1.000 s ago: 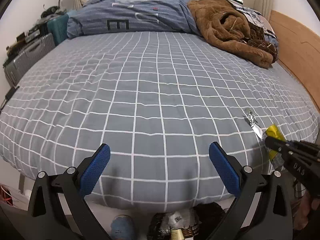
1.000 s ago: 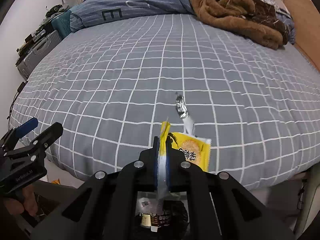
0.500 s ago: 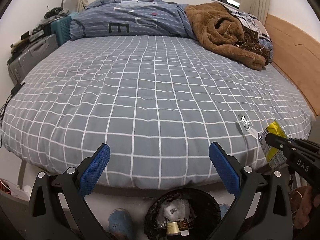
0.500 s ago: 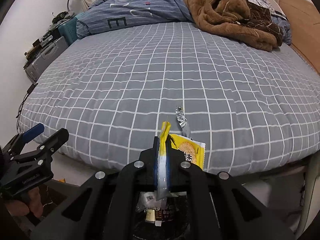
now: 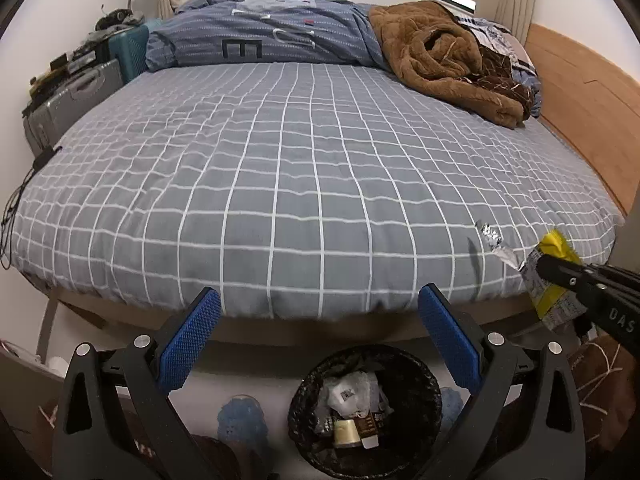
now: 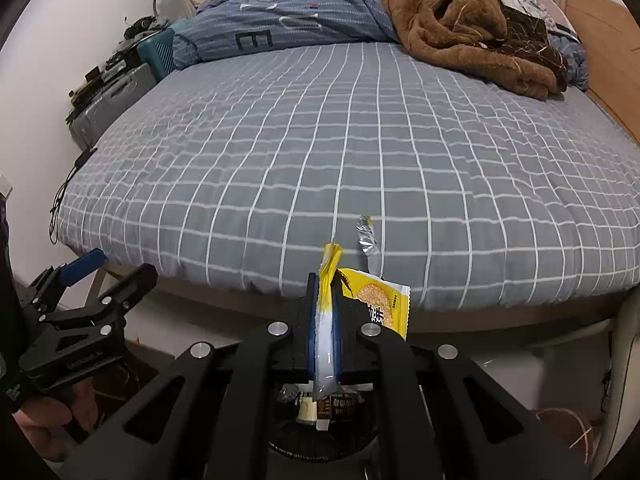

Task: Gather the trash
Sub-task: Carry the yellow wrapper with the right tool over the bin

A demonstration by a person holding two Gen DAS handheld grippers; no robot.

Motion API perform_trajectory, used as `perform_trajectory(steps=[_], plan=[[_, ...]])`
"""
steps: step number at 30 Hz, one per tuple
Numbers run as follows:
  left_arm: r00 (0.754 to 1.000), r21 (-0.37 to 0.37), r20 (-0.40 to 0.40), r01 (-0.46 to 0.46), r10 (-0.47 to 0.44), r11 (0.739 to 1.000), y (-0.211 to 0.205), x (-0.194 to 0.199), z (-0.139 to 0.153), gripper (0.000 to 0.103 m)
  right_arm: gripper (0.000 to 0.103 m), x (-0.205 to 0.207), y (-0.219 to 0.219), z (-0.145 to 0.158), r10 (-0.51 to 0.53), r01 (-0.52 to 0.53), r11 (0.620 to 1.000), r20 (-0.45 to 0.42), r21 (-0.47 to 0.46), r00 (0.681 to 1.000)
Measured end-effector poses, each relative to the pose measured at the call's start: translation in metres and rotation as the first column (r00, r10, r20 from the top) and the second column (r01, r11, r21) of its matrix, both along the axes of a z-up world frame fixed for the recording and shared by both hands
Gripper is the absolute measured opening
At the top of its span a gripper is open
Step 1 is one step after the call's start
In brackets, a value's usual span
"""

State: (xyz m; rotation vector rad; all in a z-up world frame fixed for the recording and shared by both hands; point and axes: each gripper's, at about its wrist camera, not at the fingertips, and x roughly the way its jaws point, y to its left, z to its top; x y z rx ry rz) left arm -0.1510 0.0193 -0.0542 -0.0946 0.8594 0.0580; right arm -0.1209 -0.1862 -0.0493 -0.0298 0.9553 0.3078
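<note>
Your right gripper (image 6: 324,312) is clamped on the yellow snack wrapper (image 6: 374,306) above the trash bin (image 5: 416,376) (foil scrap (image 6: 366,236) waits on bed), ready to drop.

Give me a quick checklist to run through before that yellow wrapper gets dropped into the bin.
1. Grip on the wrapper: ok. The right gripper has its jaws shut on the yellow snack wrapper.
2. Wrapper lifted off the bed: ok, it hangs at the mattress edge.
3. Bin in place: ok. The black trash bin stands on the floor at the bed's foot, with rubbish already in it.
4. Wrapper directly over the bin: cannot tell; in the left view it hangs off to the bin's side.
5. Left gripper out of the way: ok, jaws open and empty.
6. Bed fully cleared: not ok. A silver foil scrap lies on the sheet.
</note>
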Motion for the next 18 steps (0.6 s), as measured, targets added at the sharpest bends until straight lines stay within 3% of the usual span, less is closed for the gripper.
perform_trajectory(steps=[18], plan=[[0.997, 0.003, -0.071, 0.008, -0.008, 1.000, -0.001, -0.042, -0.037, 0.097, 0.006, -0.037, 0.004, -0.058, 0.047, -0.050, 0.998, -0.139, -0.022, 0.989]])
